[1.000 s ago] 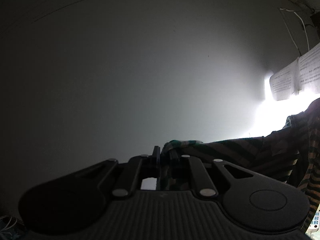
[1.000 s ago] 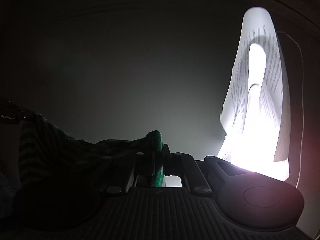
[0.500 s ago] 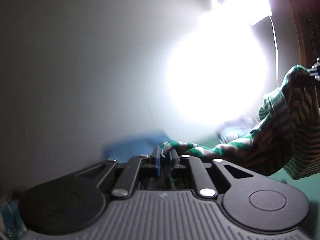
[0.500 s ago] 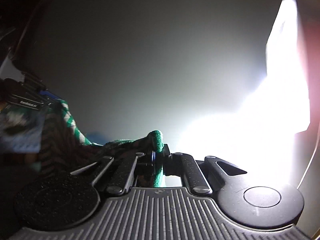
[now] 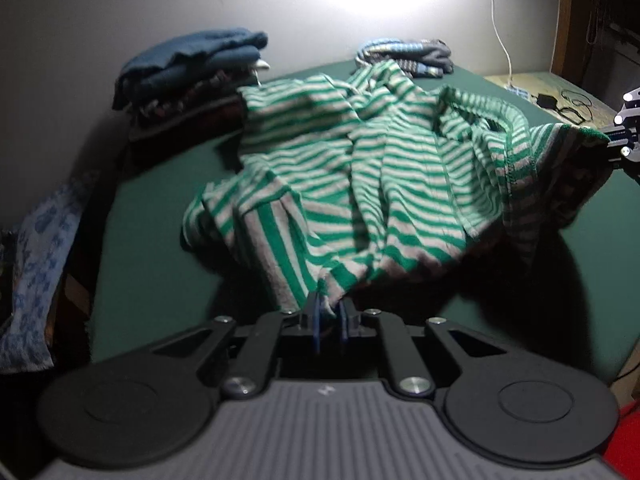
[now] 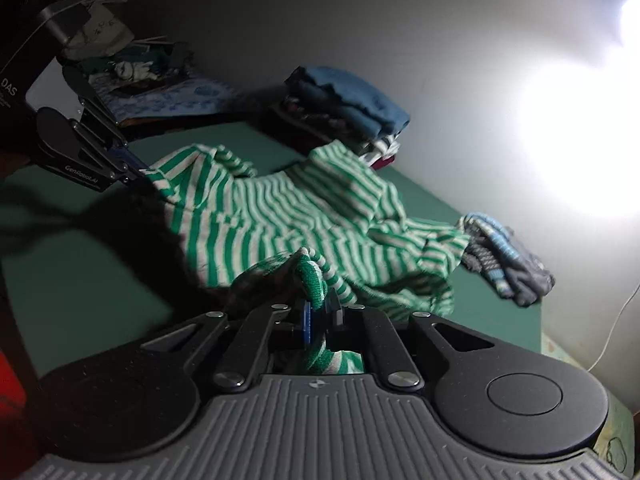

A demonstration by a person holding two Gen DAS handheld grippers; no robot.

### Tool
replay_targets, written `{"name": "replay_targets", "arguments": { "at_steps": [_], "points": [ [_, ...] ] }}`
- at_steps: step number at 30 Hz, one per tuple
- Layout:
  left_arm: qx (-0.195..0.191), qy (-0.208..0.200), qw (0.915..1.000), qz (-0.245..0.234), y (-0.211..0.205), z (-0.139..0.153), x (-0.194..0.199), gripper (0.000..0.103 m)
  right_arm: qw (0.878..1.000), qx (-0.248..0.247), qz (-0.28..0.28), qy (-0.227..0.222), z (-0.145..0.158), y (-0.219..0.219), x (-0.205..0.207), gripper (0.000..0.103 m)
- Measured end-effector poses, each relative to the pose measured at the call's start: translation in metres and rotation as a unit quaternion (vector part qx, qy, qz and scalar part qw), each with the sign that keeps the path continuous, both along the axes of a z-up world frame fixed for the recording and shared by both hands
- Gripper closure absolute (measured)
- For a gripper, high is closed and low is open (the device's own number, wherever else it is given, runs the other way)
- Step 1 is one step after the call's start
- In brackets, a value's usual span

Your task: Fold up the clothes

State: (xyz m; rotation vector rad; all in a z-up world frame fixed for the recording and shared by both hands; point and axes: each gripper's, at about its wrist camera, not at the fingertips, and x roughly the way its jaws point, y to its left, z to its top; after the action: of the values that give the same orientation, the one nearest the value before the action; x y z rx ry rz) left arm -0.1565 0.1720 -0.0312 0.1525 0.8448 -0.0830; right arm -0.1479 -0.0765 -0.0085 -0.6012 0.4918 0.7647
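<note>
Left wrist view: the left gripper (image 5: 328, 316) is pinched tight on one edge of a green and white striped shirt (image 5: 360, 168). The right gripper (image 6: 316, 312) is pinched on another edge, a green hem bunched between its fingers. Each gripper shows in the other's view too, out at the side of the shirt.

The shirt hangs between the two grippers and drapes down onto the green bench (image 5: 152, 264). Holding two edges at once likely keeps the cloth spread wide, so it can be laid flat and neat for folding. The middle of the shirt sags and is full of wrinkles, so it is not flat now and not folded.

The shirt's long way seems to run from one gripper to the other. Its far end reaches back toward the wall (image 5: 120, 8). Which end is the neck is hard to tell, because the cloth is blurry and rumpled.

Behind the shirt sits a pile of folded clothes (image 5: 188, 68) with a blue one on top. Beyond the shirt on the other side, close to its far edge, lies a small bundle of blue and grey cloth (image 6: 504, 260).
</note>
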Motion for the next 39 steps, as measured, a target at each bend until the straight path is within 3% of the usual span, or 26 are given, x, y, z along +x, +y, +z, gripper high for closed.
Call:
{"name": "replay_targets", "arguments": {
  "at_steps": [6,7,9,10,11,13,15,18,22,24,25,26,29,31,35,38,39],
  "points": [
    [0.022,0.012,0.9991,-0.034,0.003,-0.006,-0.029,0.084,0.995,-0.074,0.003,0.060,-0.040,0.004,-0.004,0.094],
    [0.022,0.007,0.9991,-0.035,0.008,-0.001,-0.031,0.082,0.995,-0.079,0.000,0.068,-0.040,0.000,-0.007,0.093],
    [0.009,-0.009,0.9996,-0.027,0.023,0.014,-0.029,0.076,0.995,-0.043,-0.018,0.087,-0.025,-0.009,0.001,0.092],
    [0.001,-0.018,0.9996,-0.022,0.031,0.021,-0.027,0.063,0.995,-0.013,-0.033,0.096,-0.015,-0.015,0.007,0.089],
    [-0.006,-0.027,0.9995,-0.014,0.037,0.026,-0.020,0.039,0.993,0.019,-0.049,0.104,-0.004,-0.020,0.014,0.084],
    [-0.021,-0.045,0.9987,0.008,0.047,0.033,0.000,0.024,0.987,0.080,-0.094,0.099,0.012,-0.028,0.036,0.055],
    [-0.036,-0.064,0.9969,0.030,0.057,0.039,0.020,0.023,0.978,0.127,-0.135,0.095,0.024,-0.029,0.059,0.052],
    [-0.040,-0.042,0.9962,0.065,0.059,0.026,0.059,0.022,0.967,0.161,-0.176,0.090,0.029,-0.019,0.087,0.052],
    [-0.050,0.001,0.9919,0.117,0.060,0.000,0.099,0.021,0.967,0.133,-0.214,0.044,0.017,-0.002,0.118,0.050],
    [-0.061,0.019,0.9881,0.140,0.062,-0.012,0.111,0.026,0.968,0.103,-0.226,0.034,0.002,0.007,0.134,0.050],
    [-0.067,0.026,0.9867,0.146,0.063,-0.016,0.113,0.037,0.968,0.088,-0.232,0.029,-0.005,0.012,0.141,0.050],
    [-0.073,0.033,0.9852,0.152,0.063,-0.019,0.115,0.056,0.967,0.082,-0.237,0.031,-0.010,0.014,0.150,0.050],
    [-0.086,0.036,0.9805,0.173,0.068,-0.024,0.110,0.075,0.964,0.071,-0.251,0.041,-0.025,0.021,0.174,0.050],
    [-0.092,0.027,0.9772,0.190,0.072,-0.023,0.102,0.082,0.961,0.072,-0.261,0.050,-0.032,0.023,0.189,0.050],
    [-0.052,0.011,0.9727,0.226,0.073,-0.018,0.086,0.092,0.952,0.098,-0.280,0.079,-0.041,0.022,0.214,0.052],
    [-0.045,0.000,0.9705,0.237,0.073,-0.010,0.071,0.092,0.943,0.118,-0.295,0.100,-0.048,0.021,0.232,0.069],
    [-0.043,-0.005,0.9694,0.242,0.073,-0.006,0.064,0.092,0.942,0.127,-0.294,0.103,-0.047,0.021,0.233,0.086]
  ]
}}
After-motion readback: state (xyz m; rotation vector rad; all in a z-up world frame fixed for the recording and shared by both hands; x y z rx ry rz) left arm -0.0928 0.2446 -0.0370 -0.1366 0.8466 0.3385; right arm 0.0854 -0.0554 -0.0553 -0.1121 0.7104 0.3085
